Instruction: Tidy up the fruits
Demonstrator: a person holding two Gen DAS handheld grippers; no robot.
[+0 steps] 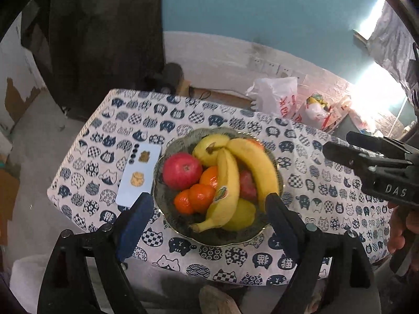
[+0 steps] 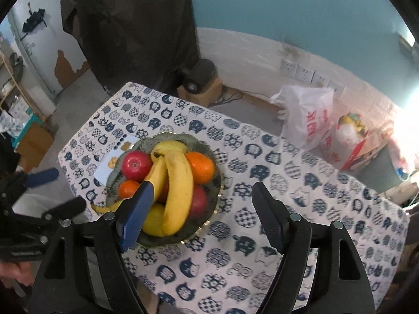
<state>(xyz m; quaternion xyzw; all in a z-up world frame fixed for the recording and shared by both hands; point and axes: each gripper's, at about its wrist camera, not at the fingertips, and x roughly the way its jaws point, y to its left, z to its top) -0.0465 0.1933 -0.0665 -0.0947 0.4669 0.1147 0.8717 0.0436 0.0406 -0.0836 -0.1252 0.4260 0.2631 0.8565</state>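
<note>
Both grippers hang empty with jaws spread wide, the left gripper [image 1: 209, 209] and right gripper [image 2: 201, 206] above the bowl [image 1: 167, 217]. I'd lift them straight clear without brushing the 2 bananas [image 1: 227, 191] draped over apples, oranges and pears piled just ahead, below the fingertips.

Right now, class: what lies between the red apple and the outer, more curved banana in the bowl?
In the left wrist view, between the red apple and the outer banana lie an orange and the second banana.
</note>
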